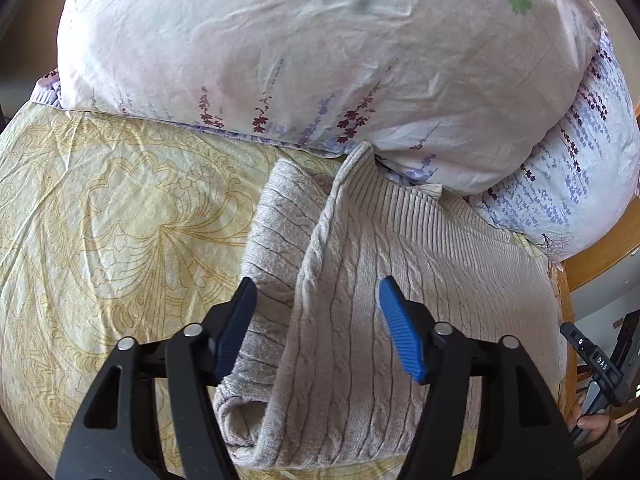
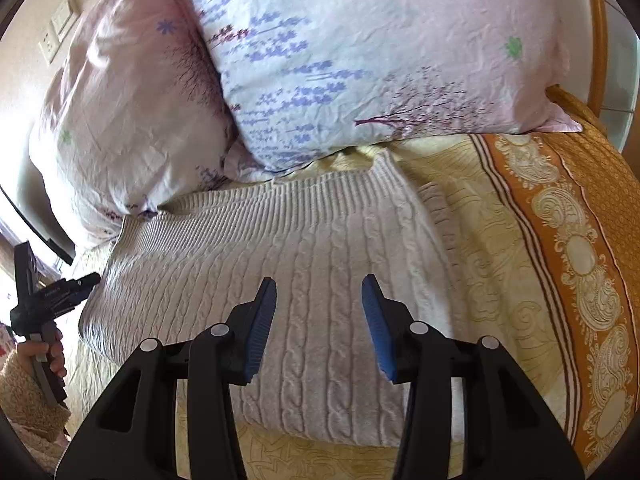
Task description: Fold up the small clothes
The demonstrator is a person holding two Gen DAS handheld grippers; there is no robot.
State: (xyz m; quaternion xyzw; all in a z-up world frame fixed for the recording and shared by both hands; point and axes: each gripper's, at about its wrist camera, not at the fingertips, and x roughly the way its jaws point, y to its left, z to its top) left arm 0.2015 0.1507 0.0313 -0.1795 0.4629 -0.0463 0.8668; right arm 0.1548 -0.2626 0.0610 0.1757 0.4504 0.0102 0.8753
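A beige cable-knit sweater [image 1: 360, 272] lies on the yellow patterned bedsheet [image 1: 100, 208], its ribbed hem toward the pillows. In the left wrist view one side is folded over, with a sleeve [image 1: 276, 216] lying under the fold on the left. My left gripper [image 1: 318, 292] is open just above the sweater, its jaws on either side of the folded edge. In the right wrist view the sweater [image 2: 280, 248] lies flat below my right gripper [image 2: 319, 292], which is open and empty above its middle.
Two floral pillows [image 1: 300, 52] [image 2: 360, 60] lie at the head of the bed, touching the sweater's hem. An orange patterned border [image 2: 568, 232] runs down the sheet's right side. A wooden bed frame [image 1: 600, 248] is at the right. The other hand-held gripper [image 2: 44, 296] shows at the left edge.
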